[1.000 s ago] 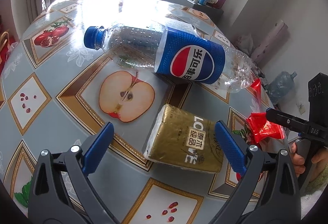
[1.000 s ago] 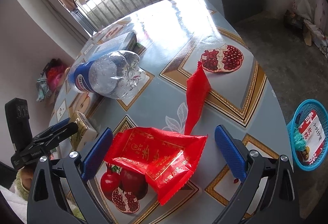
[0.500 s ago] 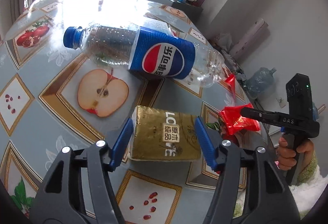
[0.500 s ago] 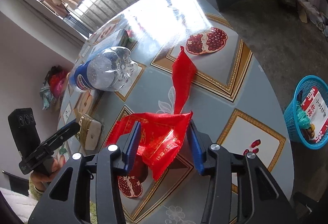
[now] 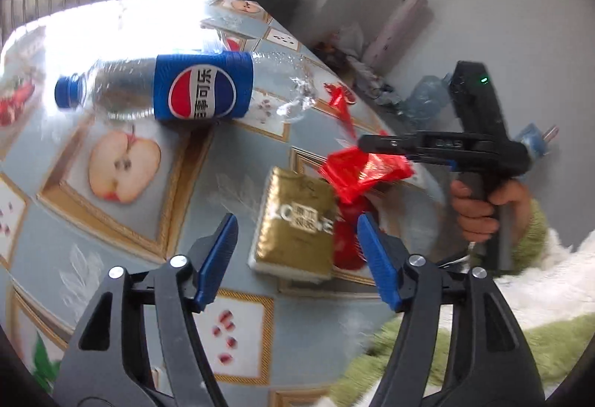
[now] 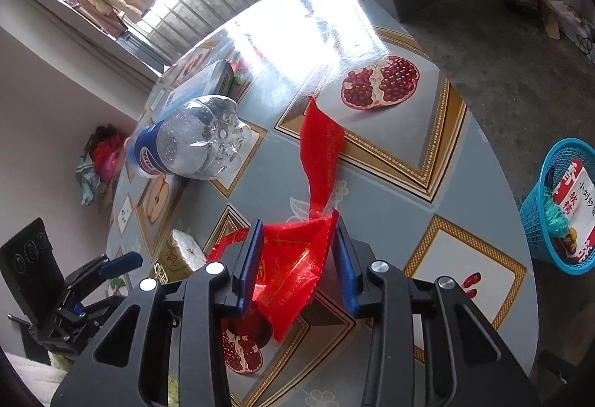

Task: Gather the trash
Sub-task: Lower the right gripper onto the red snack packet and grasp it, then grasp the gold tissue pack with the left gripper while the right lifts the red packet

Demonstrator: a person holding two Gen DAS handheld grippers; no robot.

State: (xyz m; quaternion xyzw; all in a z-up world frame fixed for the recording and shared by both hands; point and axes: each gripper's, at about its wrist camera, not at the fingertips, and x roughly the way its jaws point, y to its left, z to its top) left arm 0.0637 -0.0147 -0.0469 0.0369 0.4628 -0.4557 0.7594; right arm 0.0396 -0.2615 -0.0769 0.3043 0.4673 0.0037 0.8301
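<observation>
Red wrapper (image 6: 293, 269) sits clamped in my right gripper (image 6: 297, 254), jaws just closing; left gripper (image 5: 297, 250) gapes around gold packet (image 5: 297, 224).

On the table (image 5: 208, 191), the packet (image 5: 297, 221) lies nearer than the bottle (image 5: 178, 90), seemingly apart.

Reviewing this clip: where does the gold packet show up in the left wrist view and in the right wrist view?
Left wrist view: the gold packet lies flat on the table, centre-right, just ahead of the open left hand-held gripper.
Right wrist view: only one end of it shows, lower left, beside the red wrapper.
Shared landmark: the Pepsi bottle, lying on its side beyond the packet.
</observation>
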